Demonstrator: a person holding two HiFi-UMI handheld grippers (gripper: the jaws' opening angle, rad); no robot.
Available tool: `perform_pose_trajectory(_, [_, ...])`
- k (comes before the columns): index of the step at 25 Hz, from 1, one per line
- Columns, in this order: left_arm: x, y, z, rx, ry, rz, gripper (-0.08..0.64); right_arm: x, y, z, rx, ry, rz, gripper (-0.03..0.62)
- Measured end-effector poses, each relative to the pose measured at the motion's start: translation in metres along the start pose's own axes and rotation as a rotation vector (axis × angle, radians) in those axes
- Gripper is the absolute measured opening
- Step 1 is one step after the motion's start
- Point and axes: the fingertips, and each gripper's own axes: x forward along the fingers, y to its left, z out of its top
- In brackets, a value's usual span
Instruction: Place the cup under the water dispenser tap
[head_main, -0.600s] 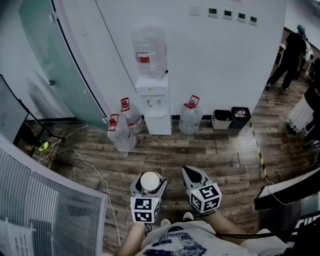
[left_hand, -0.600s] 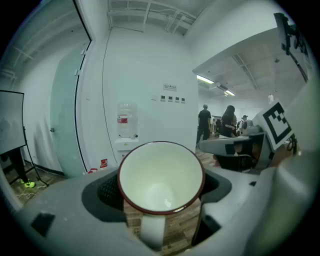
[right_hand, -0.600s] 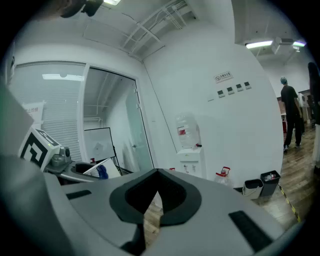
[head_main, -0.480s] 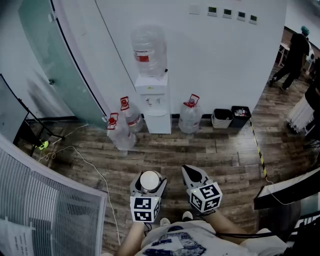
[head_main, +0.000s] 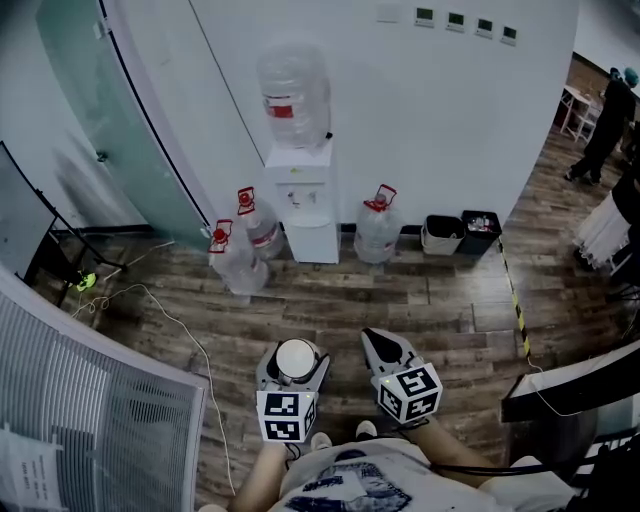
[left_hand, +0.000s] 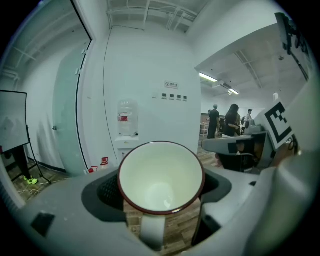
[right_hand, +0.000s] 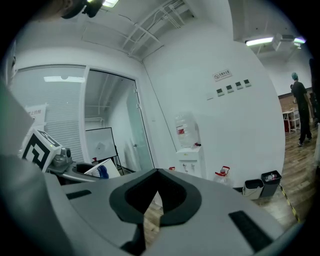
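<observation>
Head view shows one cup, three floor bottles.

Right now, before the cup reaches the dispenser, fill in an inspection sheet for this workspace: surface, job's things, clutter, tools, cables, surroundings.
Surface: wood-plank floor, striped tape line at right.
Job's things: cup, white, red-rimmed, empty; water dispenser against the wall, bottle on top, well ahead of the cup.
Clutter: three water jugs flank the dispenser; two bins to its right.
Tools: left tool clamps the cup; right tool shut, empty.
Cables: white cable loops across the floor at left.
Surroundings: white wall, glass partition at left, a person far right.
</observation>
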Motion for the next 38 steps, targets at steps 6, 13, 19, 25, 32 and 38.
perform_pose_trajectory(6, [0.010, -0.013, 0.004, -0.006, -0.006, 0.009, 0.446, -0.005, -0.016, 0.000, 0.002, 0.004, 0.008, 0.018])
perform_pose_trajectory(13, [0.017, -0.016, 0.002, -0.018, -0.008, 0.030, 0.446, -0.006, -0.030, -0.004, 0.006, 0.008, 0.014, 0.018])
perform_pose_trajectory(19, [0.026, -0.005, 0.003, -0.031, -0.003, 0.046, 0.446, 0.006, -0.036, -0.004, 0.006, 0.016, 0.023, 0.018])
perform_pose_trajectory(25, [0.052, 0.012, 0.013, -0.032, 0.002, 0.044, 0.446, 0.034, -0.047, 0.001, 0.010, 0.030, 0.022, 0.018])
perform_pose_trajectory(32, [0.106, 0.050, 0.030, -0.027, 0.011, 0.017, 0.446, 0.091, -0.069, 0.009, 0.014, 0.045, -0.001, 0.018])
perform_pose_trajectory(38, [0.161, 0.093, 0.055, -0.030, 0.015, -0.008, 0.446, 0.157, -0.089, 0.024, 0.019, 0.059, -0.023, 0.018])
